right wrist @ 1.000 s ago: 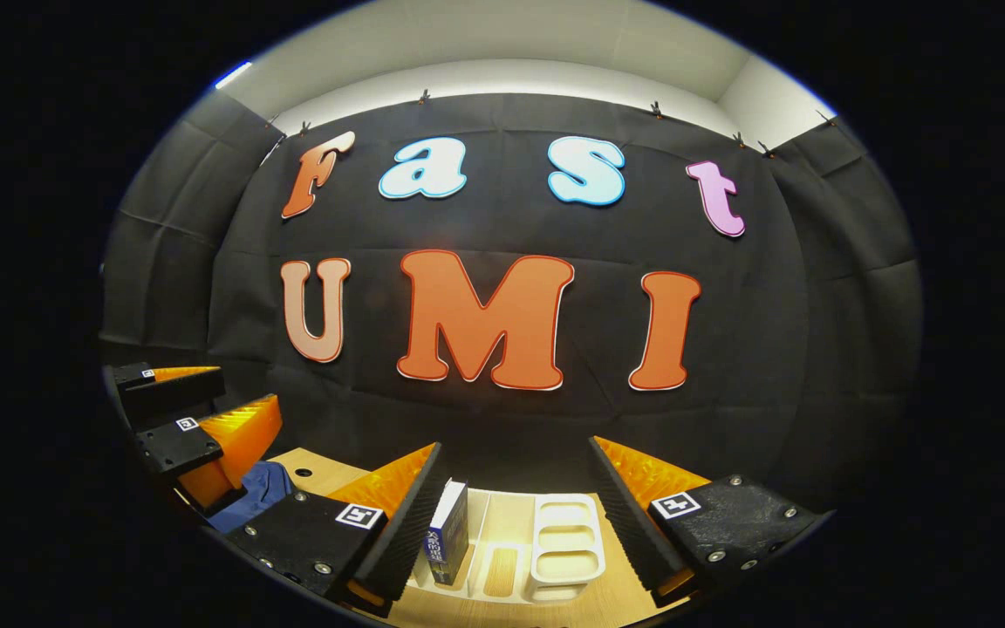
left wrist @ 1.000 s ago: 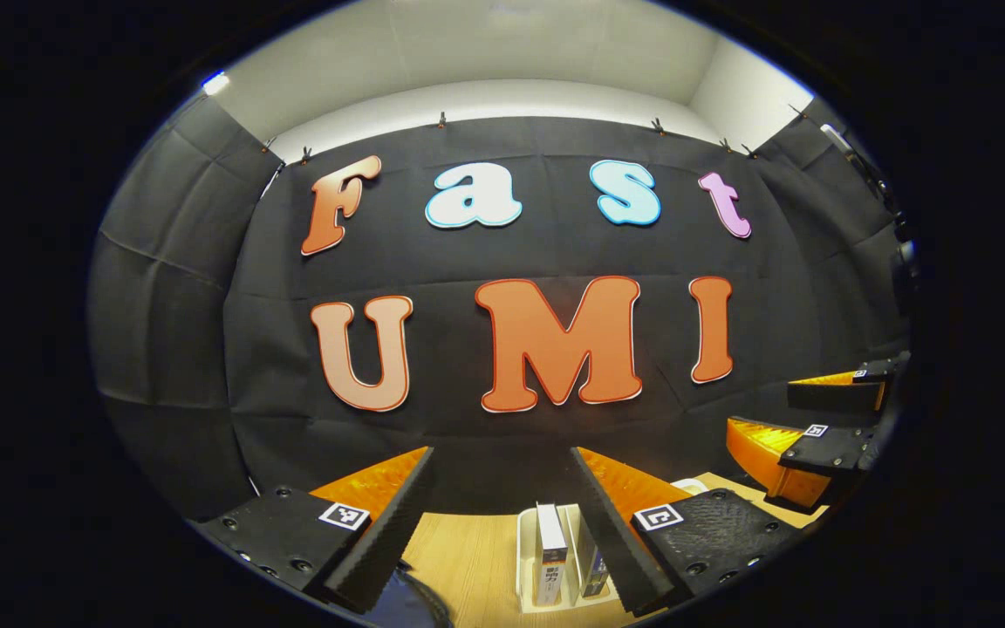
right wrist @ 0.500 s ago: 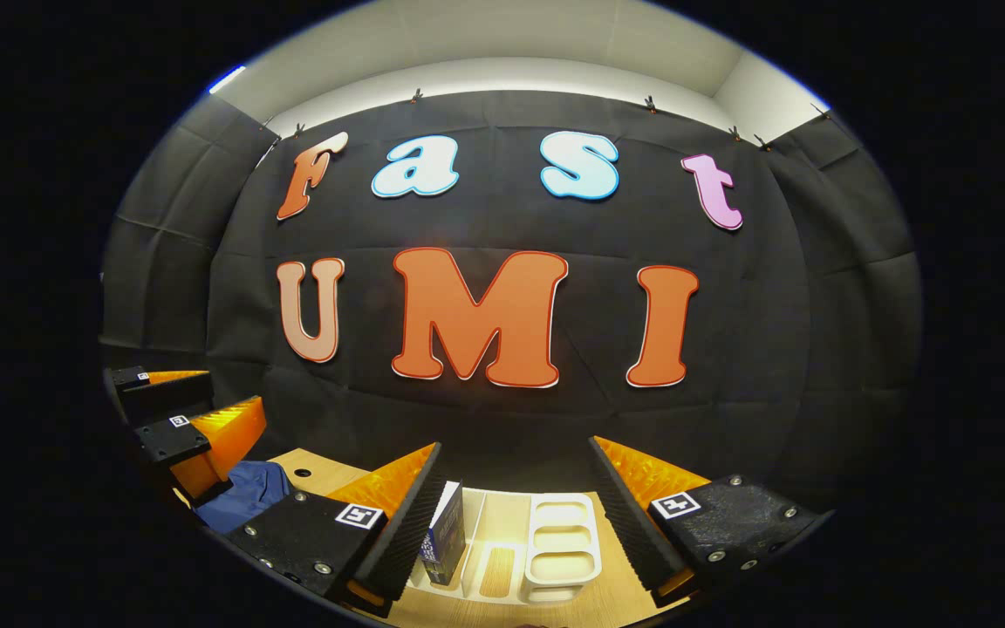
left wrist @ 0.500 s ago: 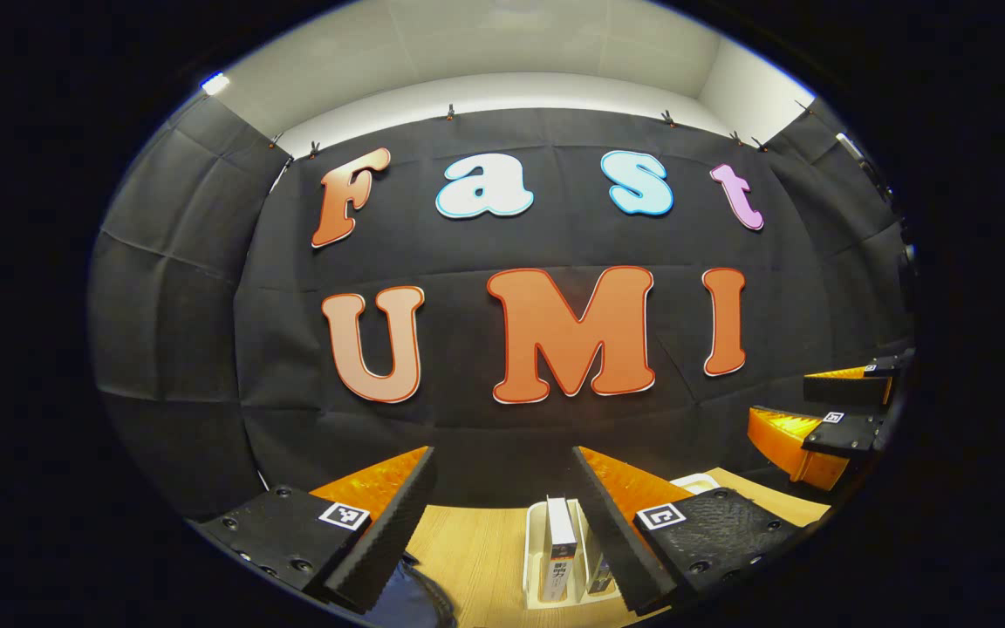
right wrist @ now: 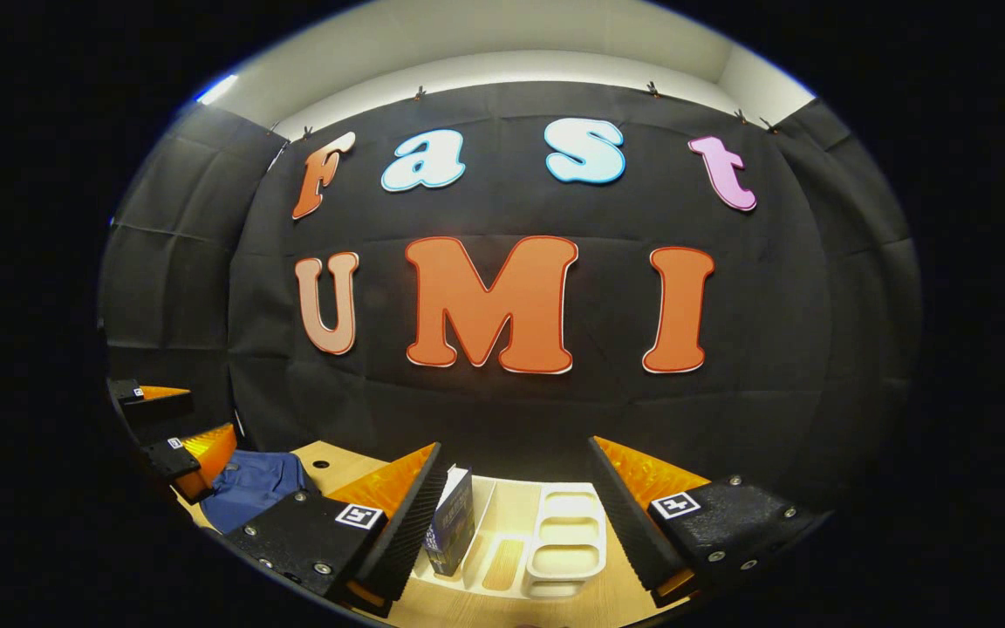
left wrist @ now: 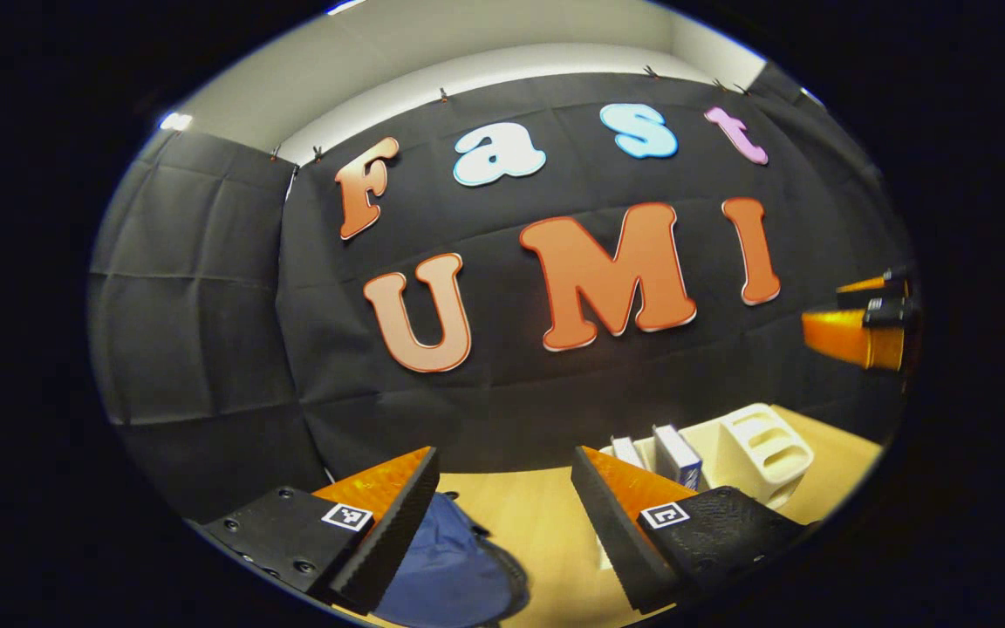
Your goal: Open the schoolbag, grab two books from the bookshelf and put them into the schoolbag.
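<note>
The left gripper (left wrist: pixel 502 515) is hanging above the wooden table (left wrist: pixel 546 523) with its two fingers spread wide and nothing between them. The right gripper (right wrist: pixel 516 515) is also standing open and is holding nothing.

In the left gripper view, the blue schoolbag (left wrist: pixel 454 571) is lying at the bottom of the frame, just under the gap of the left fingers and a little toward the left one. So the bag is below and slightly ahead of this gripper, and I judge that the left hand is the nearer one for opening it. Whether the zipper is open or closed, I cannot tell (too little of the bag is showing).

The white bookshelf (left wrist: pixel 755 445) is sitting at the lower right of that frame, with two books (left wrist: pixel 677 455) standing upright in it, their long axis pointing up.

The right gripper view is giving something different: the bookshelf (right wrist: pixel 568 541) is lying directly between the right fingers at the bottom centre, and one dark book (right wrist: pixel 452 532) is leaning just beside the left finger. Here the schoolbag (right wrist: pixel 254 488) is appearing at the lower left, near the other gripper (right wrist: pixel 173 436). The right hand seems the better placed for the books.
</note>
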Demonstrator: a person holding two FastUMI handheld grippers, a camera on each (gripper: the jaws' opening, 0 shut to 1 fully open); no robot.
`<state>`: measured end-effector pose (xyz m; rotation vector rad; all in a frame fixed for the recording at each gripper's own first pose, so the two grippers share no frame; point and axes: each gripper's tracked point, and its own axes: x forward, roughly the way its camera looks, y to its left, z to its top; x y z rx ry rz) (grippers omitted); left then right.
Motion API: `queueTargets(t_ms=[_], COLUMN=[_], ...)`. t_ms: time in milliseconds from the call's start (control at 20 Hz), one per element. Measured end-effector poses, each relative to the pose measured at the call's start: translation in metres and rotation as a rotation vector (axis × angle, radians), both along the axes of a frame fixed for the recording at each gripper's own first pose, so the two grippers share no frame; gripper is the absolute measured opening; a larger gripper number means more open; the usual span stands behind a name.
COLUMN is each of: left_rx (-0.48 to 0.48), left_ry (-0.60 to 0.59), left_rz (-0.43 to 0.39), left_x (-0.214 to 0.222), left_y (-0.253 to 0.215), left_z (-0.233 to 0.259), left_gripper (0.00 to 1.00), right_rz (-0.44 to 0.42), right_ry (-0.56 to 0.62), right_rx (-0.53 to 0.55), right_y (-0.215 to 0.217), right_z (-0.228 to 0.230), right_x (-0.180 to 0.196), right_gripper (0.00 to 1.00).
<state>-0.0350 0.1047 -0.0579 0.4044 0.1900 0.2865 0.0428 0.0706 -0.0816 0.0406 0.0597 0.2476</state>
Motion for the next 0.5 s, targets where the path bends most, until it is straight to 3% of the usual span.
queueTargets(t_ms=[150, 250, 400, 450, 500], left_rx=[0.061, 0.15, 0.258, 0.296, 0.361], left_ry=[0.132, 0.235, 0.338, 0.371, 0.402], left_rz=[0.046, 0.071, 0.043, 0.021, -0.001], left_x=[-0.025, -0.041, -0.051, -0.053, -0.056], left_y=[0.018, 0.035, 0.054, 0.057, 0.062], left_z=[-0.024, -0.033, -0.039, -0.046, -0.051], left_gripper=[0.96, 0.99, 0.96, 1.0, 0.96], right_rz=[0.013, 0.011, -0.014, -0.031, -0.052], right_ry=[0.008, 0.005, 0.015, 0.018, 0.022], right_rx=[-0.005, -0.01, -0.016, -0.021, -0.029], right_y=[-0.016, -0.027, -0.043, -0.048, -0.052], right_z=[-0.011, -0.018, -0.025, -0.029, -0.031], right_x=[0.0, 0.002, 0.003, 0.004, 0.006], right_gripper=[0.96, 0.96, 0.96, 0.96, 0.95])
